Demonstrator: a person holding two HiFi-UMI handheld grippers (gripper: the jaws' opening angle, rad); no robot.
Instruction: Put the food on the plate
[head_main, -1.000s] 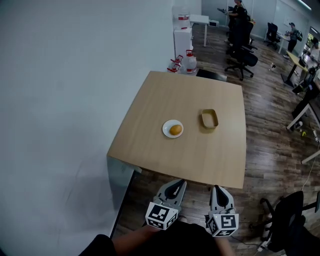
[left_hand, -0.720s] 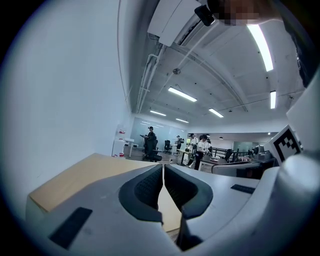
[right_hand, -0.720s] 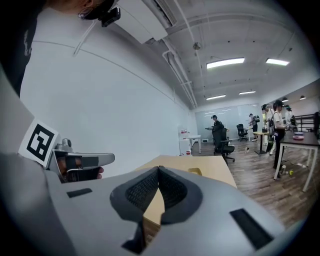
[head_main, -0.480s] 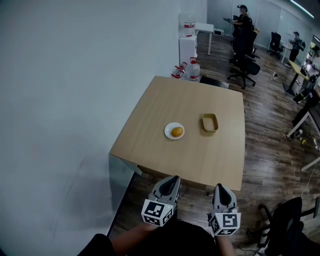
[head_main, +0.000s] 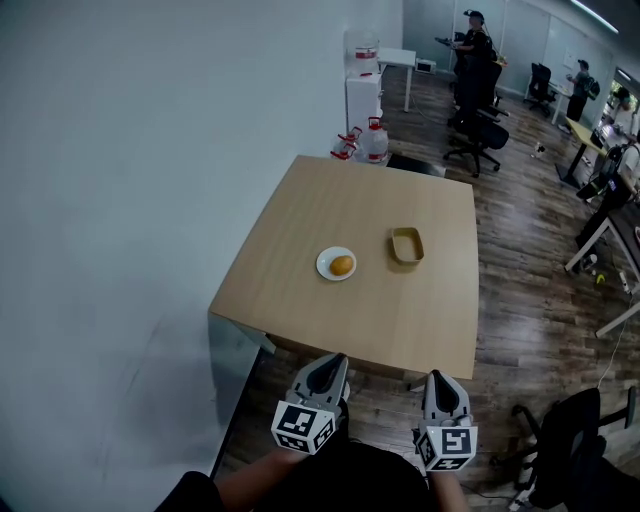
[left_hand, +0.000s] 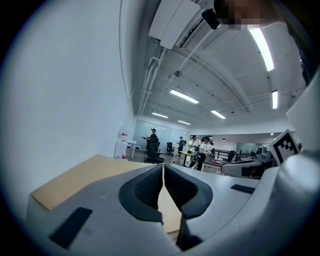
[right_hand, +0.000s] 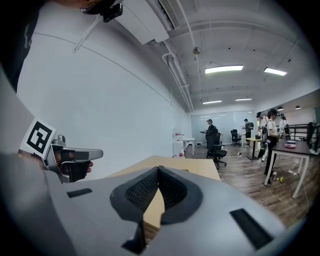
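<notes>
A round orange piece of food (head_main: 342, 265) lies on a small white plate (head_main: 327, 268) in the middle of the wooden table (head_main: 300, 210). My left gripper (head_main: 329, 366) and right gripper (head_main: 437, 380) hang side by side just off the table's near edge, well short of the plate. The left gripper (left_hand: 163, 168) has its jaws pressed together with nothing between them. So does the right gripper (right_hand: 158, 170), beyond which the table (right_hand: 197, 167) shows. Neither gripper view shows the plate or the food.
A tan rectangular dish (head_main: 407, 245) sits to the right of the plate. A white wall runs along the left. Water jugs (head_main: 372, 142) stand past the far edge, a black chair (head_main: 572, 440) at the lower right, and office chairs (head_main: 472, 135) and people farther back.
The head view has shifted a little, so the table sits slightly left in the picture. Both grippers stay shut by the near edge. The food rests on the plate as before.
</notes>
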